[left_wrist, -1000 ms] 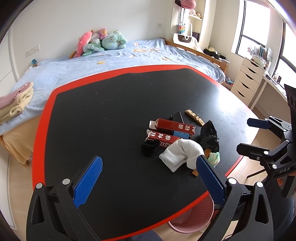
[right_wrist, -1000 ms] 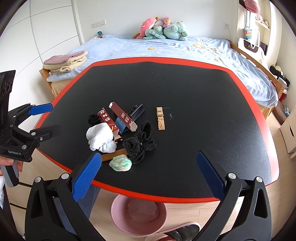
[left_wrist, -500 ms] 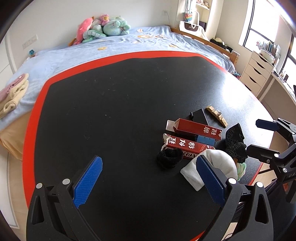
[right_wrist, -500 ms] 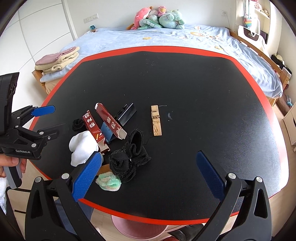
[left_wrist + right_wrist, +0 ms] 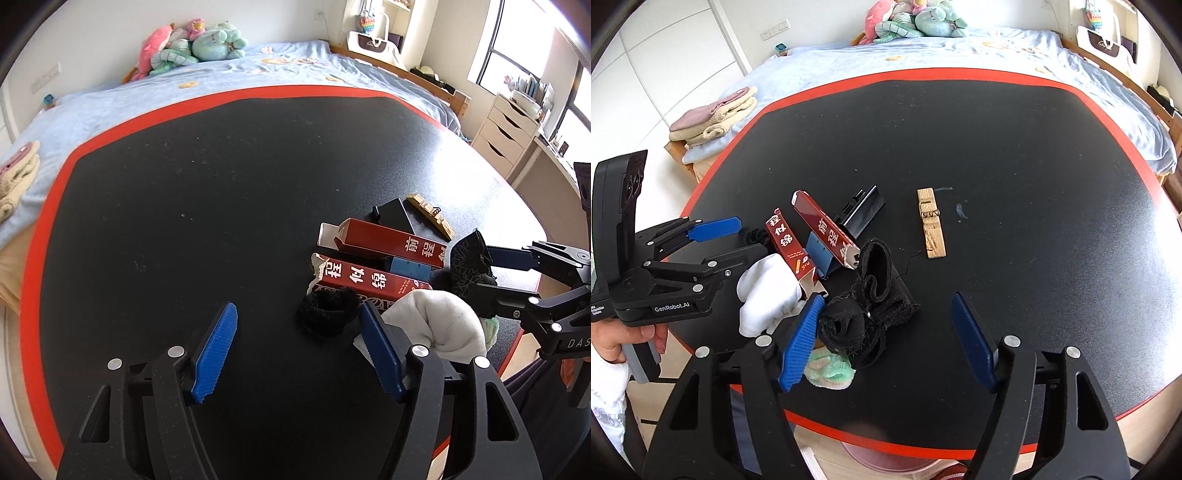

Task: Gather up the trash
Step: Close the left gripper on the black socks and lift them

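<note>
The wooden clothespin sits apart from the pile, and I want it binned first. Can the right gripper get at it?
Probably yes. The wooden clothespin lies alone on bare table, beyond the black mesh cloth. The right gripper, its jaws just narrowed but holding nothing, has open surface ahead on that side.

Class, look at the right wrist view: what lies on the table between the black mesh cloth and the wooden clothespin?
Only bare black table separates the black mesh cloth from the wooden clothespin, apart from one thin loose thread, seen in the right wrist view.

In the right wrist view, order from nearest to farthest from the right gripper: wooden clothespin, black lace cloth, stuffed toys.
From the right gripper:
1. black lace cloth, by its left finger.
2. wooden clothespin, mid-table.
3. stuffed toys, on the far bed.
</note>
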{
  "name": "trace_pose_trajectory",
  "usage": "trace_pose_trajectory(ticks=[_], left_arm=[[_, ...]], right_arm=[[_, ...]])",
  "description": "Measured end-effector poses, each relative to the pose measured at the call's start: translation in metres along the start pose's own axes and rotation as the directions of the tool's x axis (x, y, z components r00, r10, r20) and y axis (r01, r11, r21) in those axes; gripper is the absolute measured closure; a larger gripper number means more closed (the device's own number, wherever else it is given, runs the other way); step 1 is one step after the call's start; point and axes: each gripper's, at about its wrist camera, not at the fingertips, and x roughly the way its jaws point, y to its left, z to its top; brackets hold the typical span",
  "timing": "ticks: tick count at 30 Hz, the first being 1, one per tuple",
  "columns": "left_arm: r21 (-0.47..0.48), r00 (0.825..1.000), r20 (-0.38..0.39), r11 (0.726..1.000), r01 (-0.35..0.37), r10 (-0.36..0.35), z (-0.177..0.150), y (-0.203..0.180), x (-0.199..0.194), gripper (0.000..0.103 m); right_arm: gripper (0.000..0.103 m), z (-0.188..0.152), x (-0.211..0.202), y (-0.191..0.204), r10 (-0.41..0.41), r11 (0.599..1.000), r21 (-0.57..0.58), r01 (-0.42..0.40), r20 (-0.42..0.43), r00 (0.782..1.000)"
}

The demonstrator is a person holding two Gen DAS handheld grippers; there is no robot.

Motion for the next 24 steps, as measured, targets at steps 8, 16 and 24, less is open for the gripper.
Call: trace_pose_trajectory(ticks=[8, 16, 24], left_arm=[[0.009, 1.000, 0.002, 1.000, 0.012, -0.012, 0.003, 0.001, 0.000, 0.079], [0.014, 1.000, 0.023, 1.000, 0.006, -0.006, 0.006, -0.002, -0.008, 0.082], [0.023, 0.998, 0.062, 1.000, -0.003, 0.002, 0.007, -0.007, -0.028, 0.082]], right_arm=[[0.059, 0.000, -0.004, 0.005, 0.029, 0.999, -0.014, -0.029, 0.010, 1.000], [0.066, 0.003, -0.010, 0.005, 0.013, 1.000, -0.007, -0.013, 0.039, 0.999], [0.066, 0.007, -0.030, 0.006, 0.003, 1.000, -0.012, -0.002, 0.089, 0.996]])
